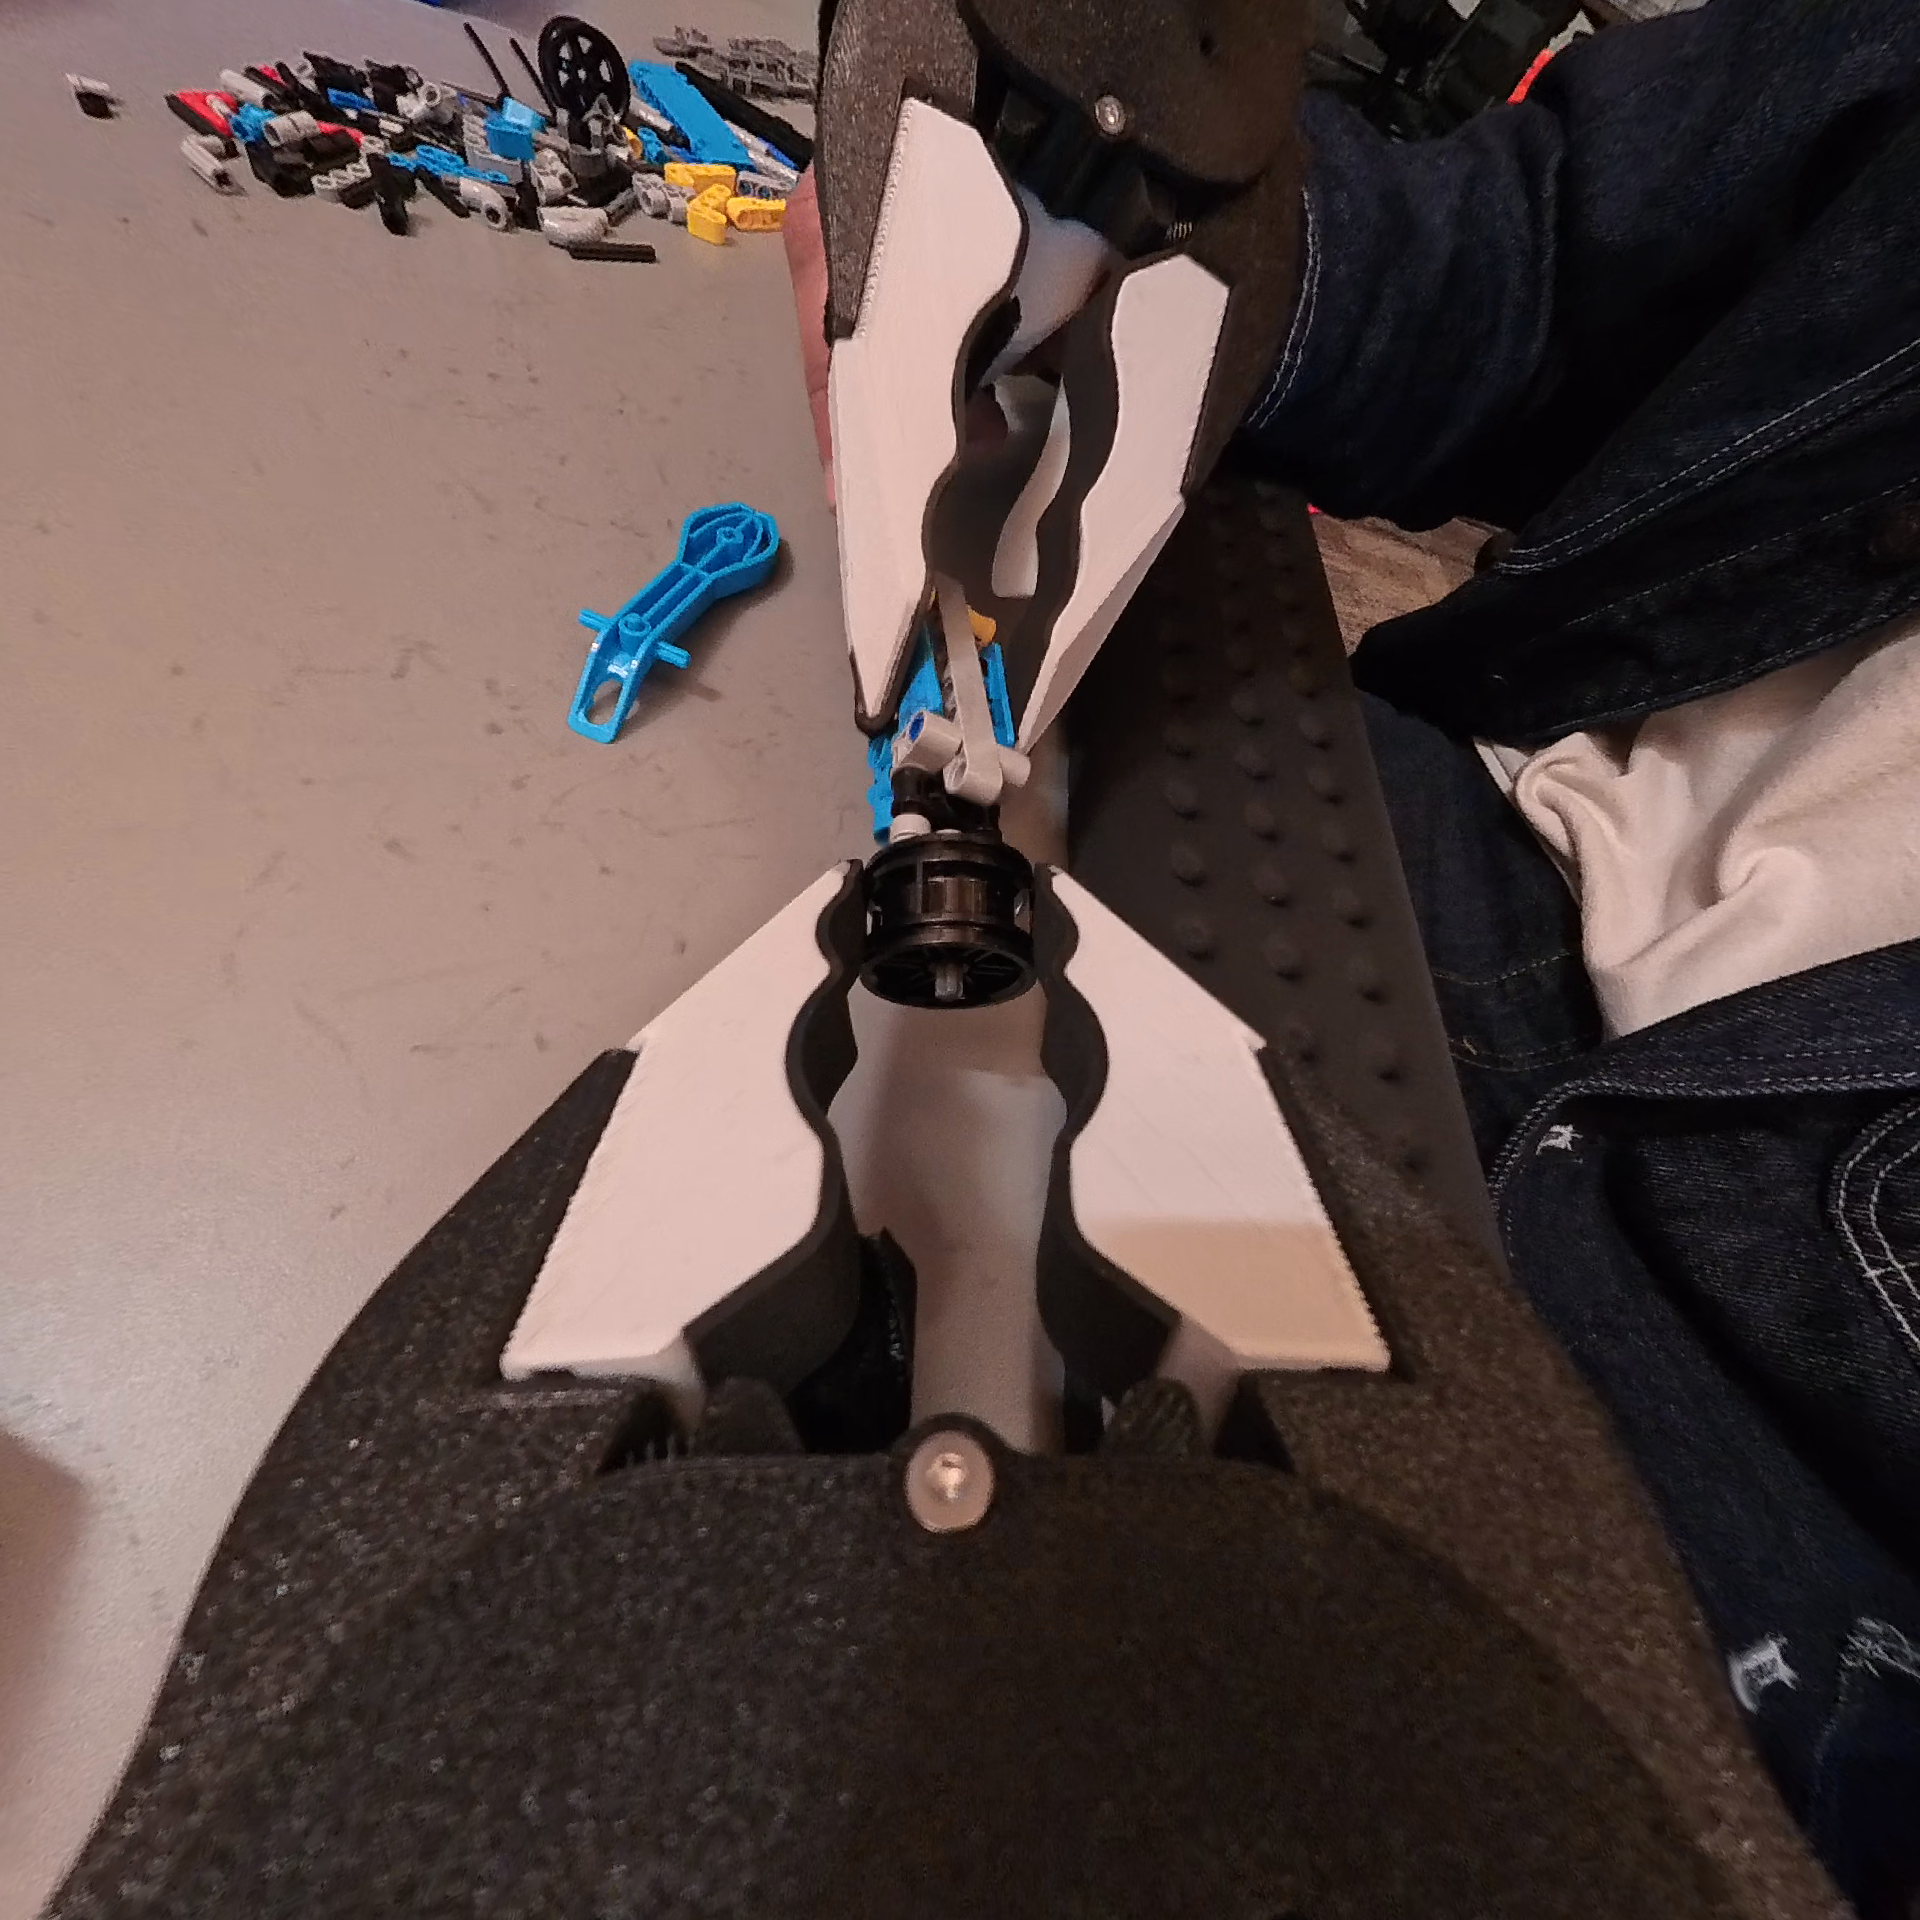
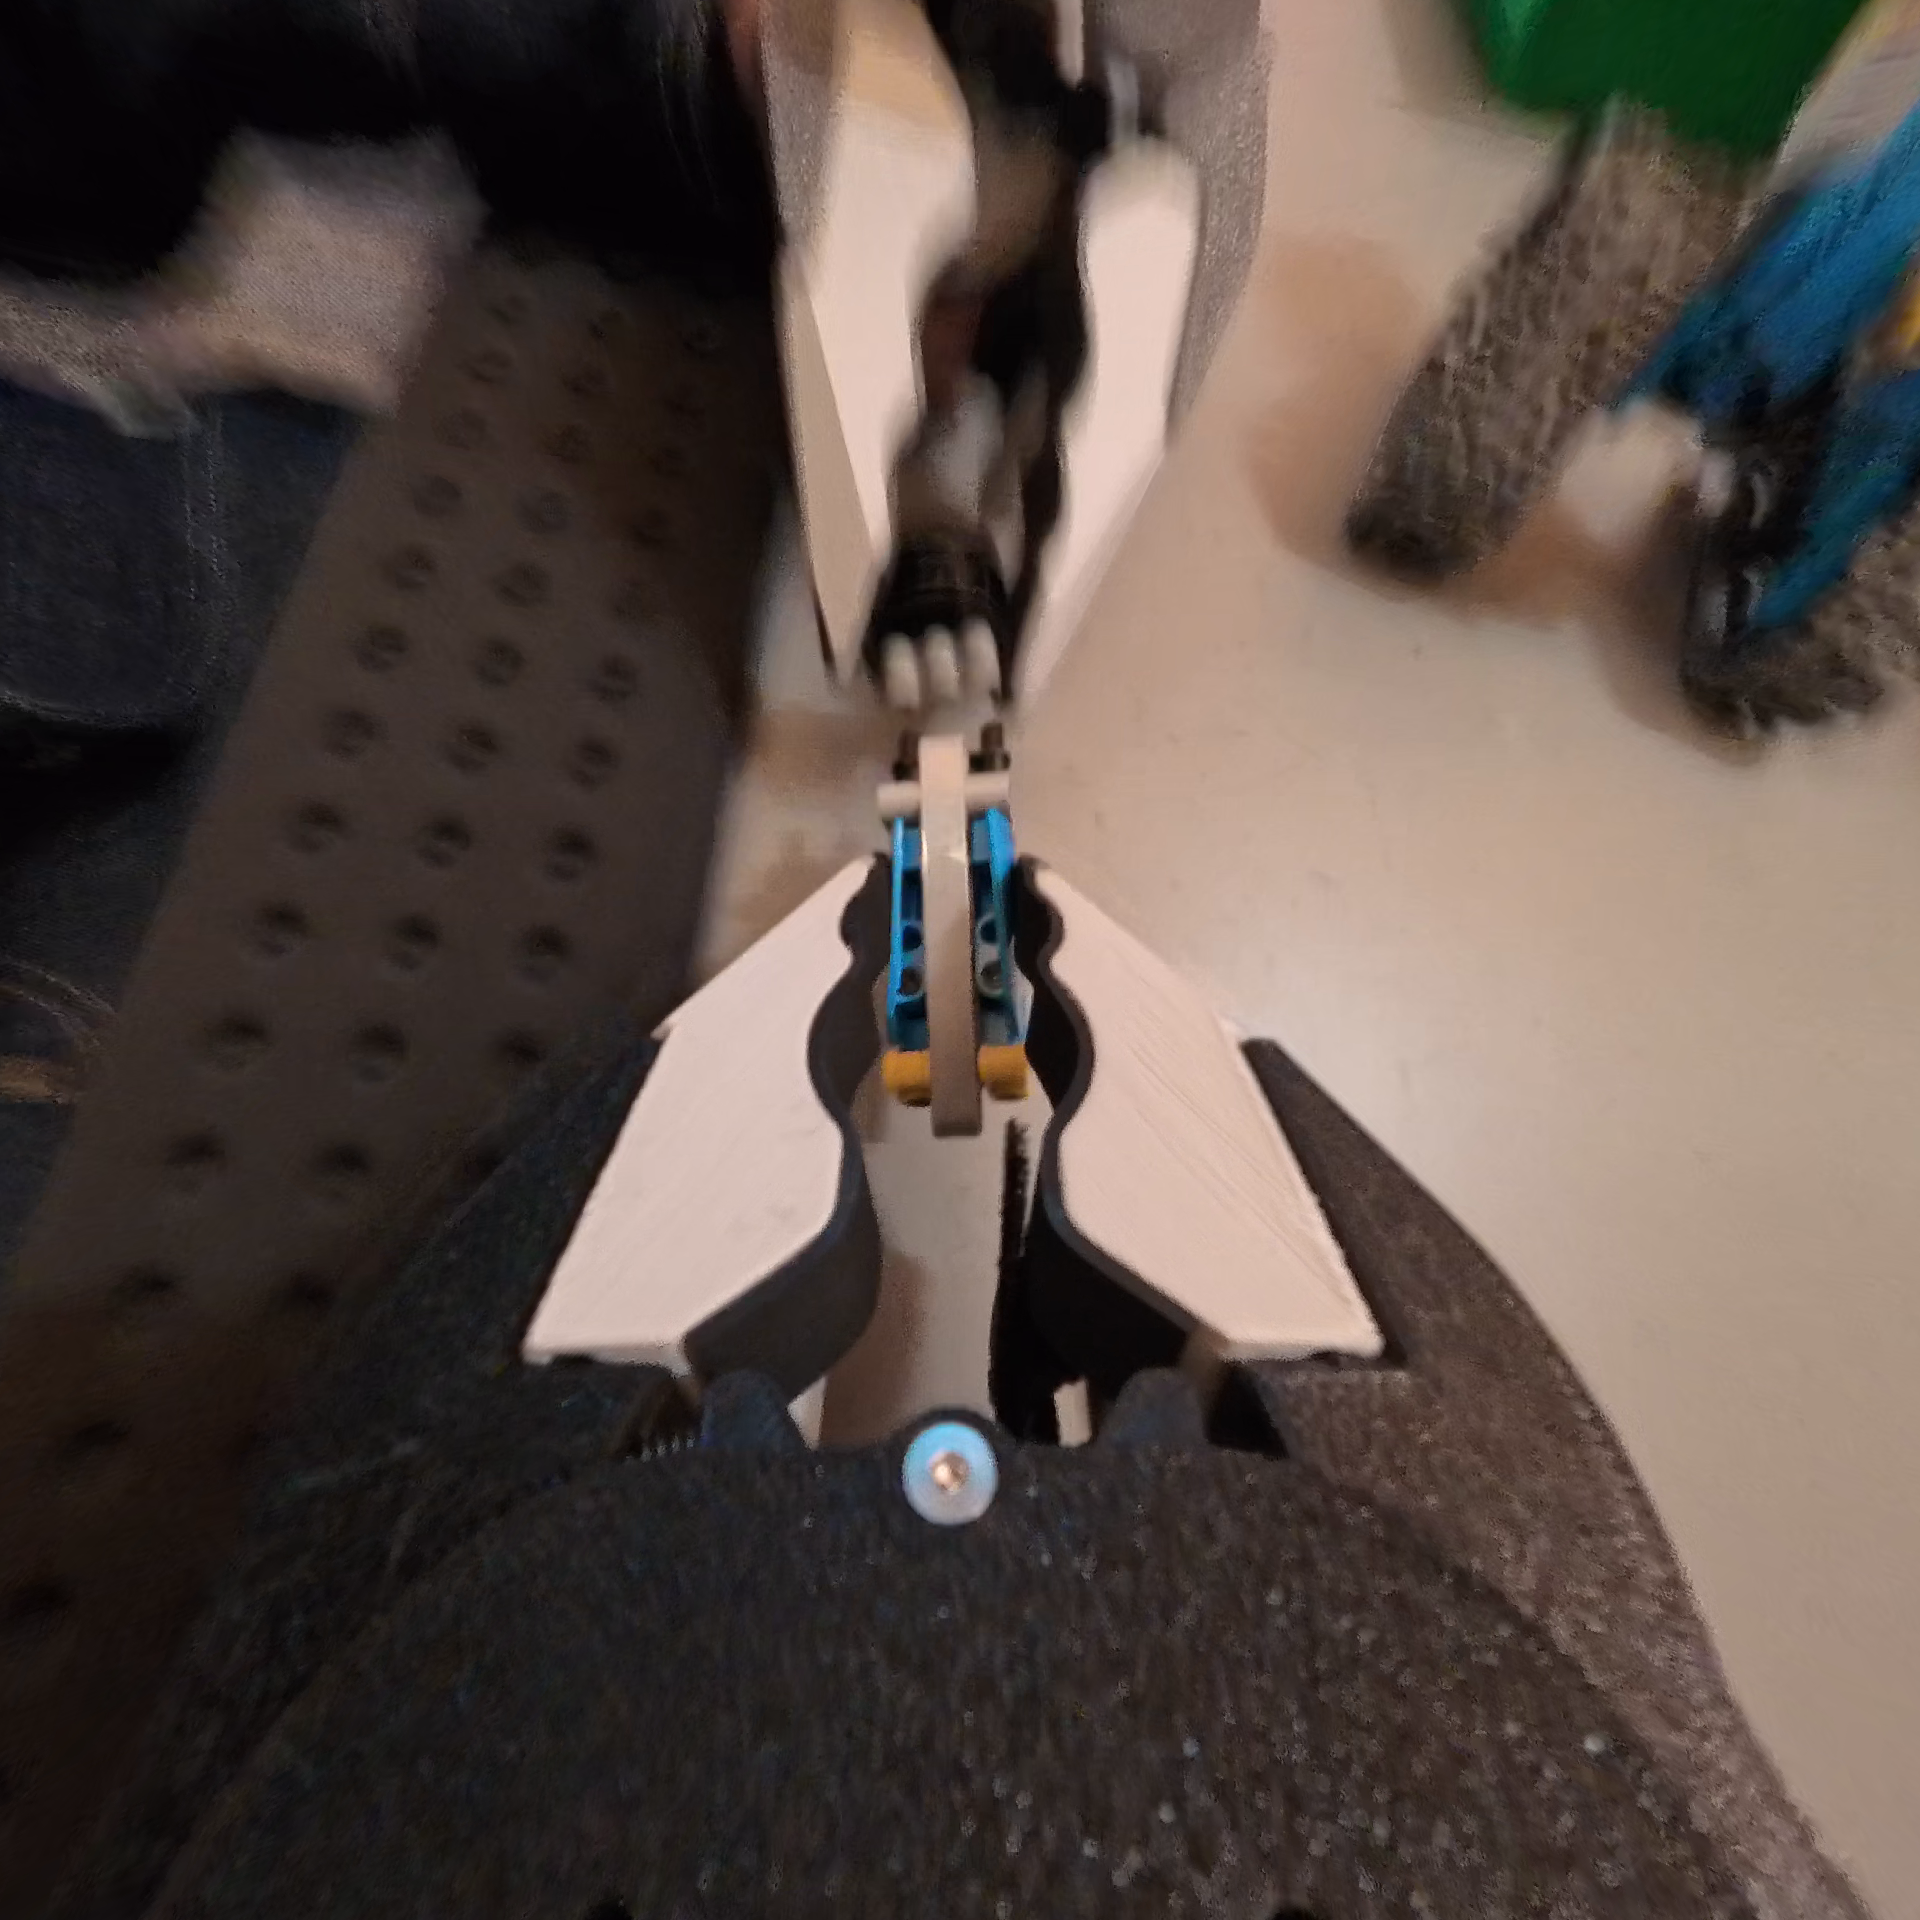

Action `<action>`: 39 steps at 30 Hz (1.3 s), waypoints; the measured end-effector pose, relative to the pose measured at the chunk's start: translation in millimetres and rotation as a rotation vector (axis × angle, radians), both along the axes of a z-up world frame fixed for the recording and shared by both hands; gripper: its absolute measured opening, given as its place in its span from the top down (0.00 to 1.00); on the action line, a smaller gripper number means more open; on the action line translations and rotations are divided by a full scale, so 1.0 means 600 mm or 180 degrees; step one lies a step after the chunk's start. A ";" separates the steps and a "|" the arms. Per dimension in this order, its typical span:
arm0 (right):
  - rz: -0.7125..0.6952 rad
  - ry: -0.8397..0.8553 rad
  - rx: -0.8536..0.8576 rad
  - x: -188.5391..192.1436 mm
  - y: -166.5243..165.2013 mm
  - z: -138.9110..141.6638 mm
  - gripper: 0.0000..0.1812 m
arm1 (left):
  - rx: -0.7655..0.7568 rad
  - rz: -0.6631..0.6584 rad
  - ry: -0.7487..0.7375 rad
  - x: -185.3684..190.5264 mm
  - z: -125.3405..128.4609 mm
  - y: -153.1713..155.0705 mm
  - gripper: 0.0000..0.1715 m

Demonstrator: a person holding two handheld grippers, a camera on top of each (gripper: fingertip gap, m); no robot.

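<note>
1. The left claw is closed on a black wheel hub, which is pinched between its two white fingertips.
2. The hub is joined to a small brick assembly of blue beams, grey connectors and a yellow piece.
3. The right claw is closed on the blue-beam end of that assembly, so that it is held between both claws, just above the counter edge.
4. A black studded mat is seen along the counter edge, beside a person's denim sleeve.
5. A loose blue plastic part is lying on the counter, near the assembly.
6. A heap of mixed bricks is spread farther off.
</note>
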State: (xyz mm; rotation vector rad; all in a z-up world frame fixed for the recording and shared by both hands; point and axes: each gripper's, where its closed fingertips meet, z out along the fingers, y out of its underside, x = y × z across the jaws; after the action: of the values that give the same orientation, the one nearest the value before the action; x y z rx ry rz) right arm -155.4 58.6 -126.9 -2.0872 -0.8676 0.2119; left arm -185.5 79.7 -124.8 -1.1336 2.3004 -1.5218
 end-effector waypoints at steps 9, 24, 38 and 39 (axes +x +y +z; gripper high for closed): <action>-0.0375 0.0459 0.0041 0.064 -0.010 0.019 0.88 | -0.0002 0.0389 -0.0266 0.008 0.017 0.042 0.82; -0.0269 0.0419 -0.0476 0.028 -0.012 -0.040 0.79 | 0.1015 0.0678 -0.0944 0.037 0.014 0.019 0.82; -0.0509 0.2443 -0.0274 -0.017 0.022 0.078 0.91 | 0.1040 0.0783 -0.1439 0.049 0.058 -0.018 0.82; -0.0532 0.2418 -0.0286 -0.015 0.023 0.075 0.91 | 0.1027 0.0790 -0.1461 0.049 0.061 -0.018 0.82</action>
State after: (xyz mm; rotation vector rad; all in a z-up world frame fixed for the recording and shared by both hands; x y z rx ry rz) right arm -164.4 72.7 -81.8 -1.9097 -0.2245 0.8934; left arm -156.0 69.1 -88.4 -0.8397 1.9214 -1.1247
